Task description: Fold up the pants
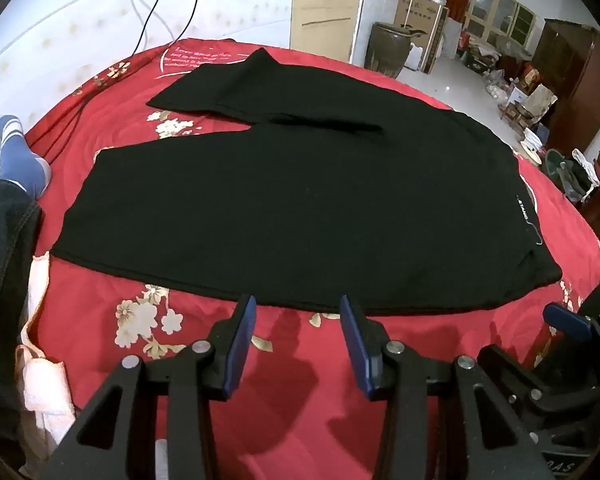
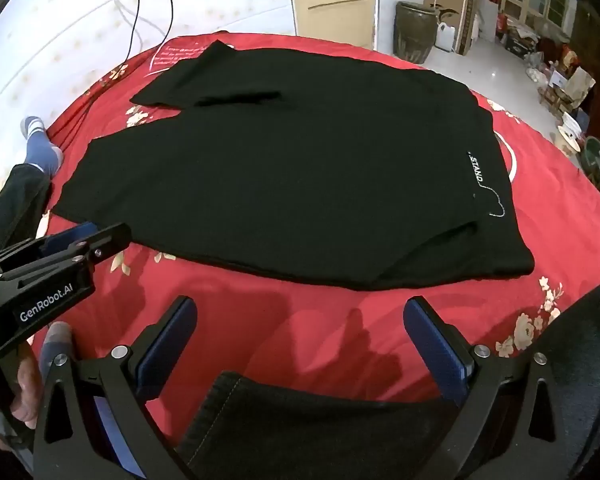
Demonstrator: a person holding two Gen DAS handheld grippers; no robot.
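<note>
Black pants (image 1: 300, 208) lie flat on a red floral bedspread (image 1: 292, 360), waist to the right with a white "STAND" print (image 2: 476, 170), legs to the left, the far leg angled away. They also show in the right wrist view (image 2: 300, 184). My left gripper (image 1: 298, 308) is open and empty, its blue pads just short of the pants' near edge. My right gripper (image 2: 300, 316) is open and empty, a little back from the near edge. The left gripper shows at the left of the right wrist view (image 2: 80, 240).
The person's jeans leg and blue sock (image 1: 20, 152) lie at the bed's left. A black cable (image 1: 156, 8) hangs on the wall behind. A brown jar (image 1: 388, 48), boxes and clutter stand on the floor at the right. A dark denim knee (image 2: 320, 420) sits under the right gripper.
</note>
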